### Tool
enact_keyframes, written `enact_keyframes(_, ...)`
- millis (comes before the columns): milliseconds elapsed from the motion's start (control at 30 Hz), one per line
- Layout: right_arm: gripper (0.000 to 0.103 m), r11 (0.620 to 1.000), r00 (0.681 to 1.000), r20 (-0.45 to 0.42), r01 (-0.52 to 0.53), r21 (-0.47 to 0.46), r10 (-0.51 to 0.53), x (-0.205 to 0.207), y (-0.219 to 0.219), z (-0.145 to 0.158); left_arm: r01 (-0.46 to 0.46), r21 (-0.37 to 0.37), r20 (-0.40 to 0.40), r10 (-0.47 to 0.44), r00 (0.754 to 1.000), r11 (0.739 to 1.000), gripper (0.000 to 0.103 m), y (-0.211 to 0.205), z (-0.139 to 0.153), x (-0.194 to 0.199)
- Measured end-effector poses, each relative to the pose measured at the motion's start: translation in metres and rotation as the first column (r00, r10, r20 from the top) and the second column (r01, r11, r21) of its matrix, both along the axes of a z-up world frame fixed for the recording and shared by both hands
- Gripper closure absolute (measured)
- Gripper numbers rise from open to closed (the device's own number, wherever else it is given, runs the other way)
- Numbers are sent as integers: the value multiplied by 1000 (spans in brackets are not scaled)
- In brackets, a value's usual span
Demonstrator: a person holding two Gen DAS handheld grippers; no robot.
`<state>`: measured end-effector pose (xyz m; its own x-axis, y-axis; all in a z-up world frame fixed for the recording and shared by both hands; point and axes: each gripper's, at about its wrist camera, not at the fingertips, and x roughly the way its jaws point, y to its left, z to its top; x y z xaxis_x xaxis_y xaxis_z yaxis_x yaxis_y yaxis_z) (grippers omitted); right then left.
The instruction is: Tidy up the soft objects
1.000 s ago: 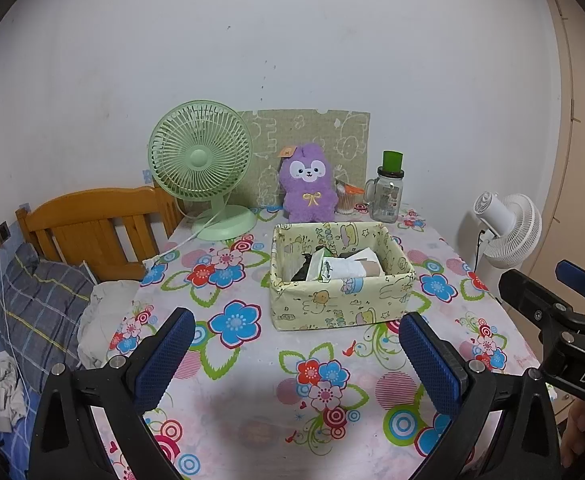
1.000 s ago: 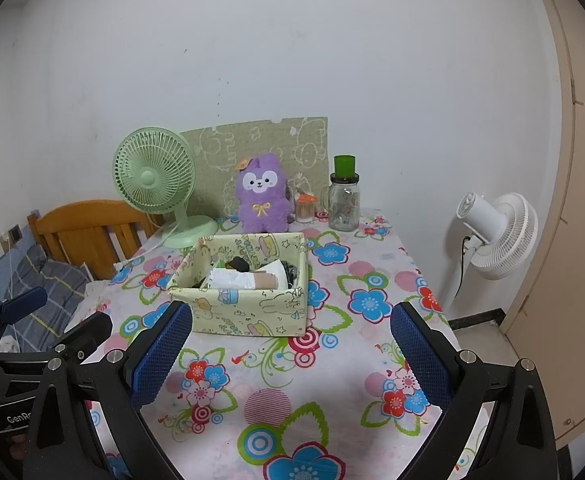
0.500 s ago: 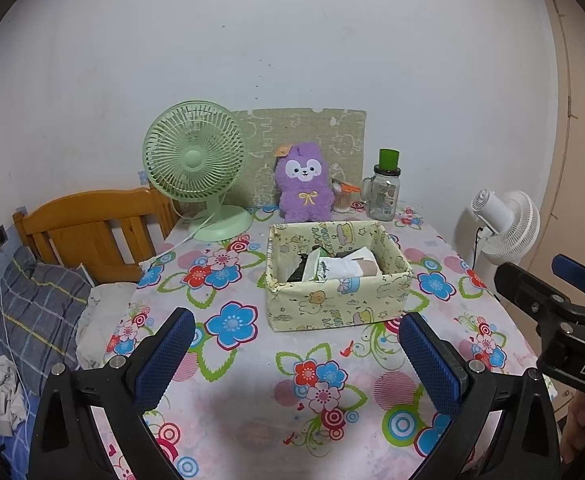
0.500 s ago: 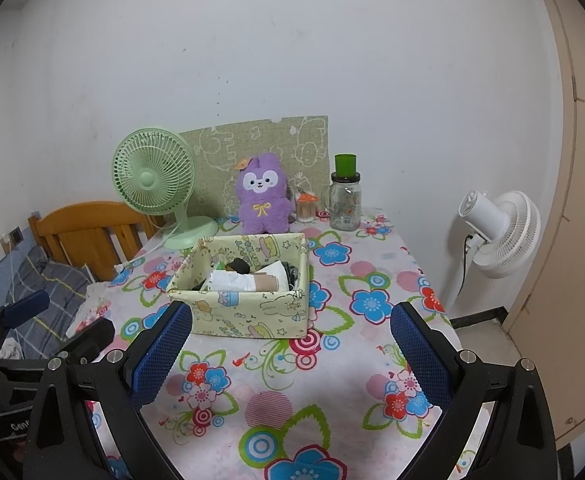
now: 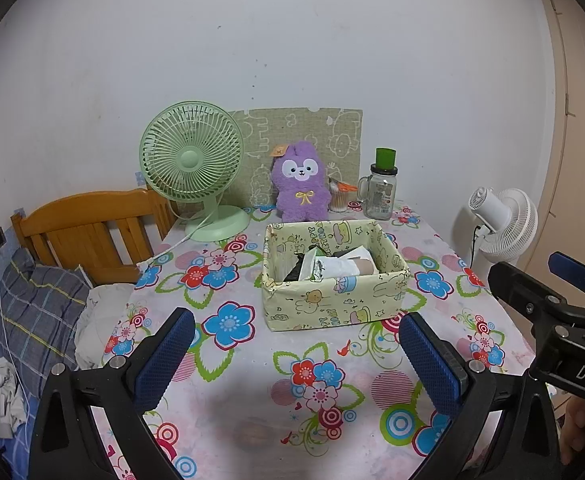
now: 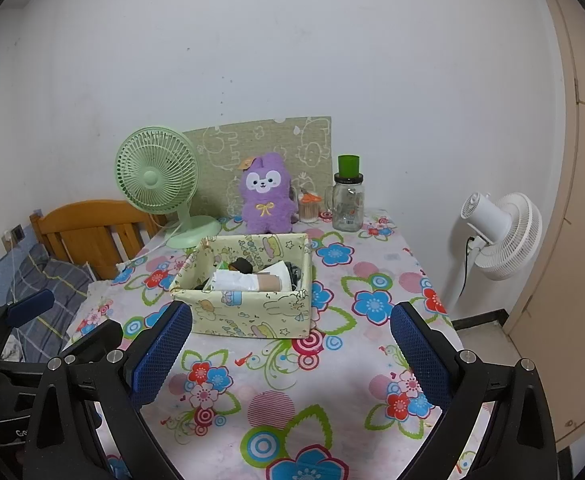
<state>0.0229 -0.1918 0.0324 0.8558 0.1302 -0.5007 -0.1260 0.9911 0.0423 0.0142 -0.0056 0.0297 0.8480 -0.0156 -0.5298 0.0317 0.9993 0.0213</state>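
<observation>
Floral-clothed table [image 5: 252, 364] bearing a fabric bin [image 5: 334, 308] already holding soft items; purple plush [image 5: 301, 186] sits just behind it, against the wall. Left gripper [image 5: 292, 354] and right gripper [image 6: 290, 346] hover before the bin, jaws spread wide and empty, presumably poised to reach.

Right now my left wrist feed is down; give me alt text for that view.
The left gripper, jaws wide open and empty, hovers over a floral tablecloth, facing a yellow fabric box with items inside. Behind the box, a purple plush toy sits against the wall between a green desk fan and a glass jar. The right gripper shows at the right edge.

Fluffy plush toy [image 5: 301, 186]; glossy glass jar [image 5: 381, 197]
</observation>
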Motion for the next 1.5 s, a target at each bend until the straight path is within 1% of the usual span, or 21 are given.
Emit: enact_keyframes(1500, 2, 1000, 1000, -7, -4, 6, 4, 3, -1, -3, -11, -12, -16, 11, 1000, 1000, 0, 1, -2, 7)
